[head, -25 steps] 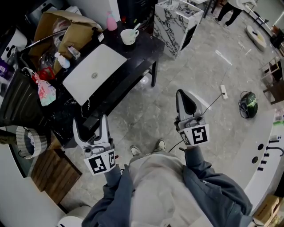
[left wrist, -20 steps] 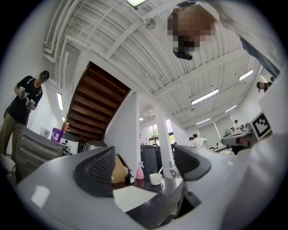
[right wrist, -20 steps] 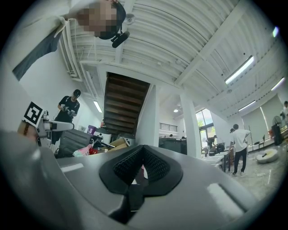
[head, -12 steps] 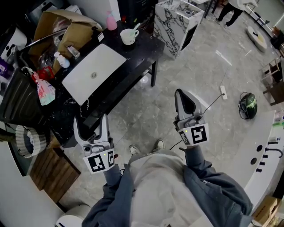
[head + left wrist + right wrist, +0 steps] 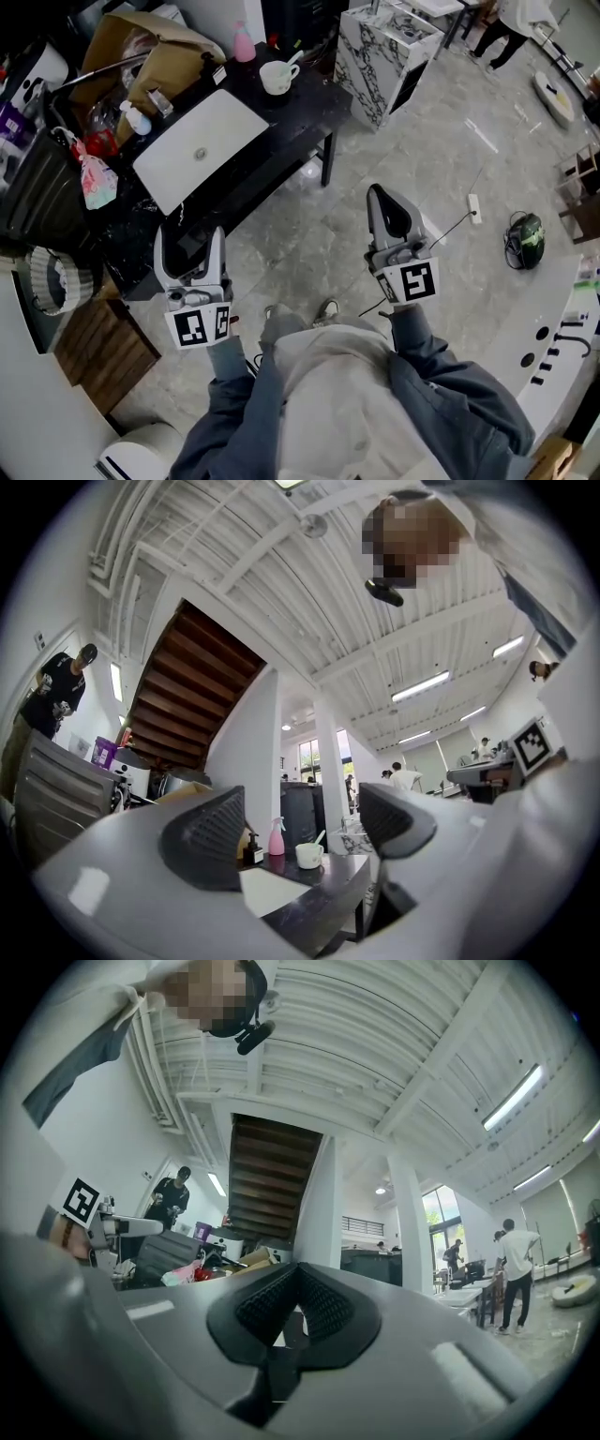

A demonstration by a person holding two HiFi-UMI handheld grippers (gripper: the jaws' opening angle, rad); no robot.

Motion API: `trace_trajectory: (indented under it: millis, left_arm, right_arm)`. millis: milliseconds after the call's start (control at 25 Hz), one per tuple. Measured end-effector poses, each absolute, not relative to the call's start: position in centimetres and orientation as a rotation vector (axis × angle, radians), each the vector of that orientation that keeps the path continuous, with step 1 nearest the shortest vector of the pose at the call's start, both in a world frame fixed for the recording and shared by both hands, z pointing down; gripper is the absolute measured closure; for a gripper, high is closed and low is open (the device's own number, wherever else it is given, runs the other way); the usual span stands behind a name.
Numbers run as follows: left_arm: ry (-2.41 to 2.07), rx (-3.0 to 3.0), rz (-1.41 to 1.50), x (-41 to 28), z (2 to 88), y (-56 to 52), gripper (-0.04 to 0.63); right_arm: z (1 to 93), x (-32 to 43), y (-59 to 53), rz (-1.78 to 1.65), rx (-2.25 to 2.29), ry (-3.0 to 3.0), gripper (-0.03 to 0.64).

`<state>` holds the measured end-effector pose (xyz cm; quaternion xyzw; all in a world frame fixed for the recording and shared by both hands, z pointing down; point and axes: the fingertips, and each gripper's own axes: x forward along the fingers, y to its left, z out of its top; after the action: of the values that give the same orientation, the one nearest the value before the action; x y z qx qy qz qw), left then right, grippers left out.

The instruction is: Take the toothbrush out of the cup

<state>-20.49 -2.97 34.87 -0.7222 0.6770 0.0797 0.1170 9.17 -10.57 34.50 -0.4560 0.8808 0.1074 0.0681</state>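
Note:
A white cup [image 5: 275, 77] with a toothbrush [image 5: 292, 58] leaning in it stands at the far end of the black table [image 5: 309, 112]. The left gripper view shows the cup [image 5: 309, 855] and the toothbrush [image 5: 320, 838] far off, between the jaws. My left gripper [image 5: 189, 242] hangs over the table's near edge, well short of the cup. Its jaws stand wide and are closing slightly with nothing between them. My right gripper [image 5: 382, 195] is over the floor to the right of the table, pads [image 5: 319, 1302] together and empty.
A white basin [image 5: 200, 150] is set into the table. A pink spray bottle [image 5: 244, 45] stands left of the cup. A cardboard box [image 5: 141, 56] and clutter crowd the table's left end. A marble-patterned cabinet [image 5: 389, 56] stands right of the table. A cable [image 5: 450, 225] lies on the floor.
The head view has shifted a little. Both grippers keep about the same places, and nothing was taken hold of.

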Motion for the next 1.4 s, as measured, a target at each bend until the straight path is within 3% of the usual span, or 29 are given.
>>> trace_trajectory:
  millis: [400, 840, 1400]
  left_arm:
    - [1.963, -2.099, 0.222, -18.6, 34.8, -3.9, 0.187]
    - [1.922, -2.154, 0.261, -21.5, 35.4, -8.5, 0.19]
    - [1.801, -2.305, 0.22, -20.1, 35.4, 1.8, 0.191]
  right_arm:
    - [33.9, 10.2, -12.3, 0.355, -1.352, 2.636, 0.612]
    - [33.3, 8.0, -15.9, 0.385, -1.403, 2.598, 0.612]
    - [31.8, 5.5, -5.2, 0.385, -1.45, 2.571, 0.612]
